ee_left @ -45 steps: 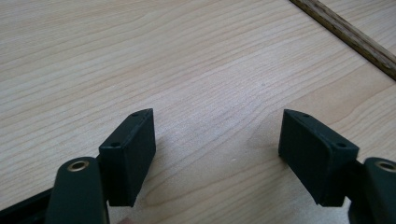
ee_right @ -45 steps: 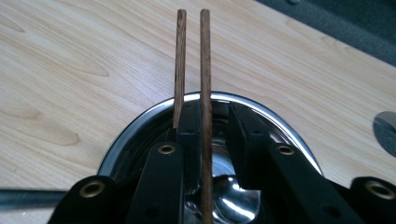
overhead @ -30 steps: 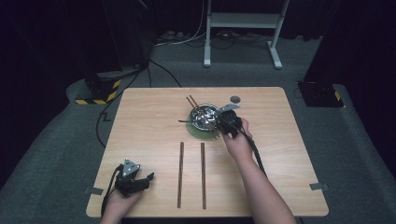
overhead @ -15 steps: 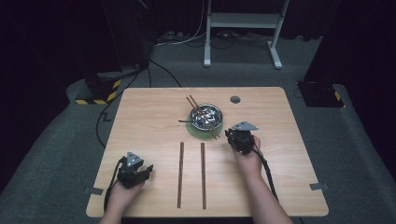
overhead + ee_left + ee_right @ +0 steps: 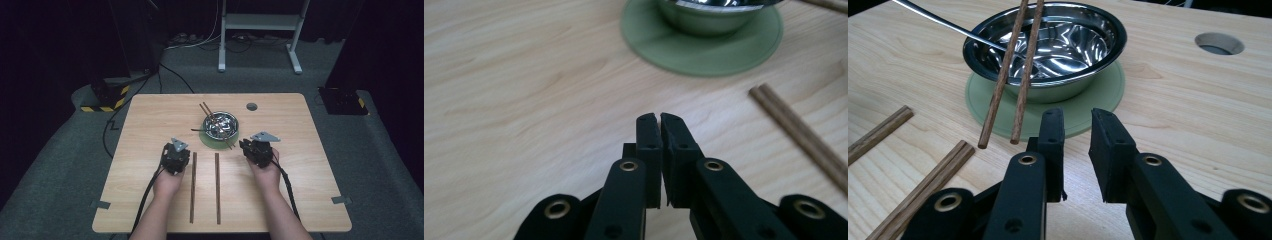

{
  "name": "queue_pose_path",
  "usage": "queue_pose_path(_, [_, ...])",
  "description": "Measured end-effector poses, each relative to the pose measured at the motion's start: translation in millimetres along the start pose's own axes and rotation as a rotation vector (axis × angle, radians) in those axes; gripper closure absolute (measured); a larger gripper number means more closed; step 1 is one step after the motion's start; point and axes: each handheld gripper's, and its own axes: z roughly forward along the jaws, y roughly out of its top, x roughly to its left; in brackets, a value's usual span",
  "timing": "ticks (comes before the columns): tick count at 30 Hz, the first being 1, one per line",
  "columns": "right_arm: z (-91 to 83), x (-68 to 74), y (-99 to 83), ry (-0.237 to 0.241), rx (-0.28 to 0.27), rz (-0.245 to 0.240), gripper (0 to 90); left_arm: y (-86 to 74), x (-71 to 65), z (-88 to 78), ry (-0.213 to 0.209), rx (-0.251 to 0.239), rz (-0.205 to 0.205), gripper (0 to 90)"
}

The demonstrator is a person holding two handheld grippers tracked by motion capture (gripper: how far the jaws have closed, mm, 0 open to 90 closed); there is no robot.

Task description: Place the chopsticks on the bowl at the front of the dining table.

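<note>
Room: a dark studio was seen, with grey carpet, cables in the upper left of the high view and a white stand at the top centre.
Worktop: a pale wooden worktop was set in the middle of the frame, with a round hole in its upper right part.
Bowl: a steel bowl was stood on a green mat above centre; a pair of chopsticks and a thin metal utensil were rested across its rim.
Chopsticks on the wood: two pairs were laid parallel in the lower centre, between the forearms, apart from each other.
Left hand-held gripper: it was held just left of the left pair's upper end; its jaws had just been closing and were seen clenched on nothing in the left gripper view.
Right hand-held gripper: it was held right of the bowl, its jaws narrowly parted and nothing grasped.
Step in hand: a pickup of the left pair was judged likely.
Advice: the left jaws should be reopened, lined up across both sticks near the upper end, lowered to the wood and closed squarely so that neither stick is rolled away.
</note>
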Motion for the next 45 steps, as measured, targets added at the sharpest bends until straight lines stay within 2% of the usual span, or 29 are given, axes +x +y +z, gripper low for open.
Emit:
queue_pose_path(3, [0.1, 1.9, -0.3, 0.000, 0.001, -0.010, 75.5, 10.0, -13.0, 9.1, -0.014, -0.012, 0.009, 89.1])
queue_pose_path(6, [1.0, 4.7, -1.1, -0.009, 0.008, -0.028, 75.6, 18.7, -24.7, 19.2, -0.043, -0.019, -0.002, 89.5])
queue_pose_path(10, [1.5, 6.7, -1.9, -0.012, 0.015, -0.033, 76.0, 29.5, -41.5, 31.2, -0.069, -0.021, 0.031, 89.5])
queue_pose_path(15, [4.0, 8.8, -2.8, 0.010, 0.022, -0.033, 77.5, 39.1, -55.9, 41.5, -0.104, -0.053, 0.006, 87.5])
queue_pose_path(18, [5.9, 10.1, -3.9, 0.011, 0.033, -0.033, 77.5, 42.2, -62.8, 48.2, -0.108, -0.059, -0.007, 86.8])
queue_pose_path(23, [6.6, 9.6, -4.9, 0.007, 0.044, -0.026, 78.6, 43.0, -66.7, 52.4, -0.106, -0.059, 0.010, 87.6])
queue_pose_path(29, [7.4, 11.1, -4.6, 0.022, 0.043, -0.031, 78.6, 42.9, -68.4, 55.6, -0.116, -0.071, -0.015, 86.9])
queue_pose_path(31, [6.9, 13.3, -4.1, 0.025, 0.039, -0.050, 78.6, 43.0, -68.5, 55.9, -0.126, -0.080, -0.033, 86.1])
queue_pose_path(37, [6.7, 16.9, -4.5, 0.042, 0.043, -0.063, 79.0, 43.4, -69.5, 53.4, -0.119, -0.091, -0.028, 84.7])
queue_pose_path(39, [5.3, 19.9, -4.0, 0.048, 0.038, -0.092, 79.3, 41.5, -67.2, 49.9, -0.114, -0.090, -0.034, 84.4])
queue_pose_path(42, [4.9, 22.3, -4.3, 0.054, 0.039, -0.100, 79.5, 39.3, -64.8, 47.9, -0.111, -0.084, -0.037, 84.4])
queue_pose_path(45, [4.6, 23.0, -4.4, 0.044, 0.036, -0.106, 79.9, 38.9, -65.4, 47.1, -0.113, -0.083, -0.039, 84.3])
